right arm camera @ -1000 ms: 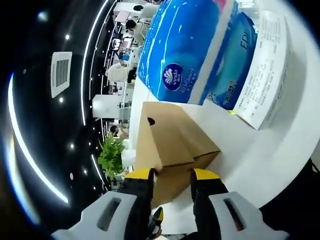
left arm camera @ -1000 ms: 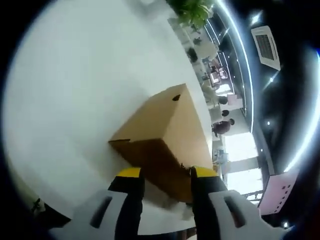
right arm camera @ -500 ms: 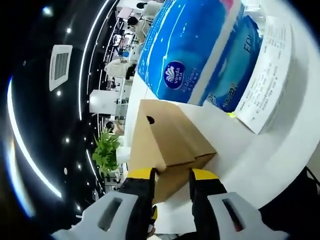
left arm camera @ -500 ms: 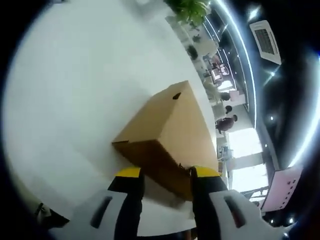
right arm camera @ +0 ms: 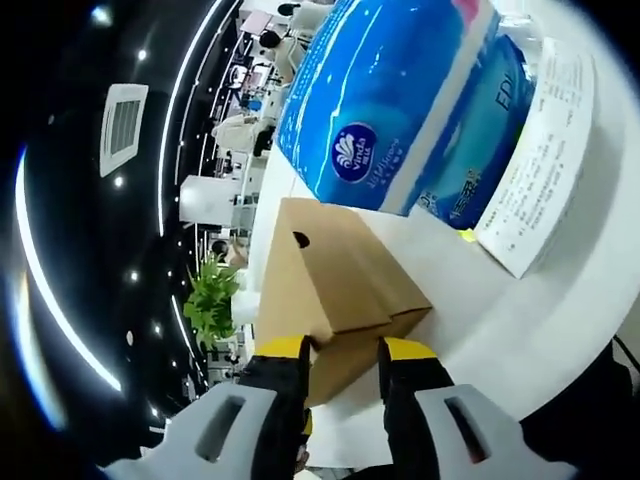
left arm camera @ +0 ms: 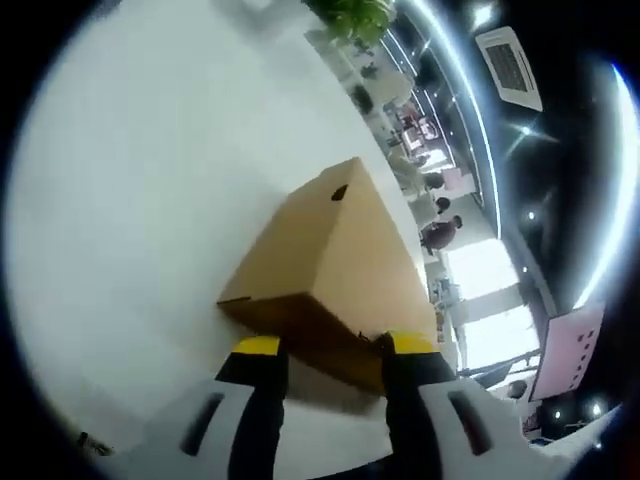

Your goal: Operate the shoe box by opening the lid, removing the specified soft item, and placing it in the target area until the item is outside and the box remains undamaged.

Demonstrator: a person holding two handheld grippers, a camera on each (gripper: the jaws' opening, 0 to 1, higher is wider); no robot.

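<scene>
Cardboard, plain brown, forms the shoe box, which lies closed on the white tabletop. Each end of the box is approached by one tool: the left tool and the right tool are both held with jaws apart, the box edge between the tips (whether anything is pinched cannot be told). The lid should be raised evenly from both ends, so the card is not creased. The long axis is seen running away from each tool. Blue tissue packs stand just beyond the box.
</scene>
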